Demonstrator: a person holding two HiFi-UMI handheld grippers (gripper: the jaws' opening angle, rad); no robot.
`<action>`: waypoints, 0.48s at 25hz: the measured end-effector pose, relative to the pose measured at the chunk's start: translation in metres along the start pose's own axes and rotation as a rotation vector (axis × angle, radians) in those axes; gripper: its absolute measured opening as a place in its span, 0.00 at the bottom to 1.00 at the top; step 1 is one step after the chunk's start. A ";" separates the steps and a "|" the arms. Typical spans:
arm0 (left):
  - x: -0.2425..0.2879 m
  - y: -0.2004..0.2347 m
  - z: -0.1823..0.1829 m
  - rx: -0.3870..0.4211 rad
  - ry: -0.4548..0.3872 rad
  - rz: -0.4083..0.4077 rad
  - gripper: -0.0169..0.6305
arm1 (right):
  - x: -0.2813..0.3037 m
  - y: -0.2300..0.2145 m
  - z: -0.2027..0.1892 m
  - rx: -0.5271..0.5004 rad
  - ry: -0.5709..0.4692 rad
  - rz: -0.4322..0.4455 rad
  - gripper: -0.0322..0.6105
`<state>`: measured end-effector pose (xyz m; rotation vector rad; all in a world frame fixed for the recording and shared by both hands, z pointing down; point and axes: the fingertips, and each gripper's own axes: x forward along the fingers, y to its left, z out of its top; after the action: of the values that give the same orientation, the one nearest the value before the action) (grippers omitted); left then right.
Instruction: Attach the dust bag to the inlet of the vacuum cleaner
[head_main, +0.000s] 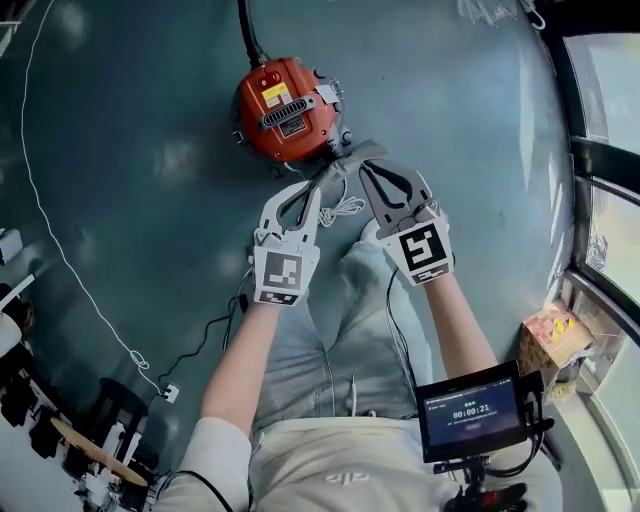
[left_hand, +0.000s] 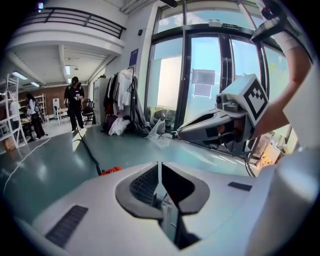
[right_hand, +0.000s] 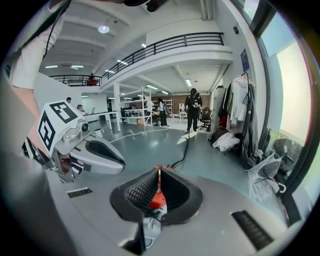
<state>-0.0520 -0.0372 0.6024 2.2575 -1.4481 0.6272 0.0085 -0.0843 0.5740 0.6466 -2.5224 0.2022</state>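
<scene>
The red round vacuum cleaner (head_main: 285, 108) stands on the teal floor ahead of me, and its red body (right_hand: 156, 199) shows through the right gripper's jaw opening. A grey piece of fabric, seemingly the dust bag (head_main: 350, 160), lies against its near side with a white cord (head_main: 345, 210) below it. My left gripper (head_main: 314, 186) is held just short of the bag with jaws shut. My right gripper (head_main: 364, 166) is beside it, jaws shut, its tips at the bag's edge. I cannot tell whether either holds fabric.
A black hose (head_main: 246, 30) runs away from the vacuum's top. A white cable (head_main: 60, 255) crosses the floor on the left to a plug strip (head_main: 170, 393). A window wall (head_main: 600, 150) and a cardboard box (head_main: 550, 340) are on the right. My grey-trousered legs (head_main: 350, 320) stretch toward the vacuum.
</scene>
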 end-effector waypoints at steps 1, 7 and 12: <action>-0.011 -0.002 0.021 0.012 -0.025 -0.003 0.07 | -0.012 0.002 0.022 -0.013 -0.024 -0.003 0.08; -0.098 -0.022 0.147 0.062 -0.108 -0.032 0.07 | -0.099 0.017 0.160 -0.129 -0.138 -0.045 0.08; -0.175 -0.049 0.275 0.135 -0.262 -0.049 0.07 | -0.188 0.018 0.289 -0.105 -0.325 -0.132 0.08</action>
<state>-0.0267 -0.0361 0.2741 2.5506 -1.5027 0.4384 0.0098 -0.0690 0.2293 0.8593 -2.7605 -0.0901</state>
